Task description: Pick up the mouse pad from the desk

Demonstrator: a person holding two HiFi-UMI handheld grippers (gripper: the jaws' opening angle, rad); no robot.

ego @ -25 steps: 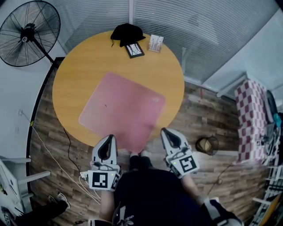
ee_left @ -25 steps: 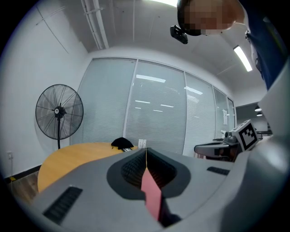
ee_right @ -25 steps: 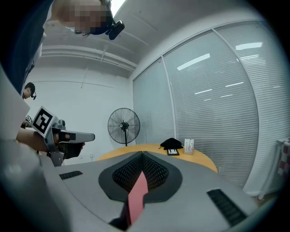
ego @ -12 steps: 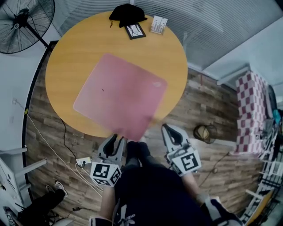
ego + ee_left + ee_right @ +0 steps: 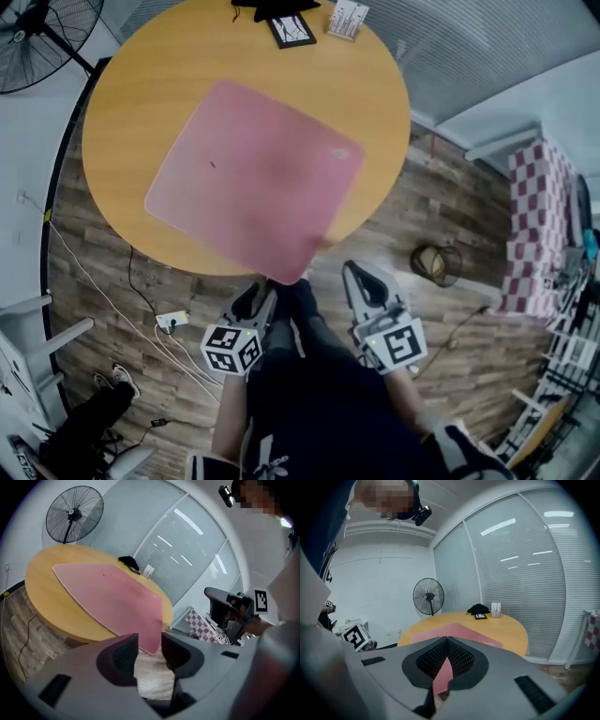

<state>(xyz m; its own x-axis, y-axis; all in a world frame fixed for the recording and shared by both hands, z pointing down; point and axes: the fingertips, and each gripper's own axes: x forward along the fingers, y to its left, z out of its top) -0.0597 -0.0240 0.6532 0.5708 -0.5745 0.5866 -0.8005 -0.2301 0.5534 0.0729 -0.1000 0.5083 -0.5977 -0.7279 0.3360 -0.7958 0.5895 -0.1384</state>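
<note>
Pink square mouse pad (image 5: 253, 173) lies flat on the round yellow wooden table (image 5: 131, 122), one corner overhanging at 6 o'clock. Left gripper (image 5: 150, 644) has just been opening, now released (nothing between its jaws). Right gripper (image 5: 446, 640) is clenched, empty.

Left claw (image 5: 261, 294), right claw (image 5: 361, 274): grey shells, black ribbed pads (image 5: 461, 660), white marker cubes (image 5: 392, 345); wearer in dark clothes (image 5: 319, 412).

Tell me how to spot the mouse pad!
Find the round yellow-wood table on the plank floor. The mouse pad is the big flat pink square on it, one corner poking over the near edge. Everything else there, a black bundle, a dark frame, a white stand, is small and sits at the far edge.
</note>
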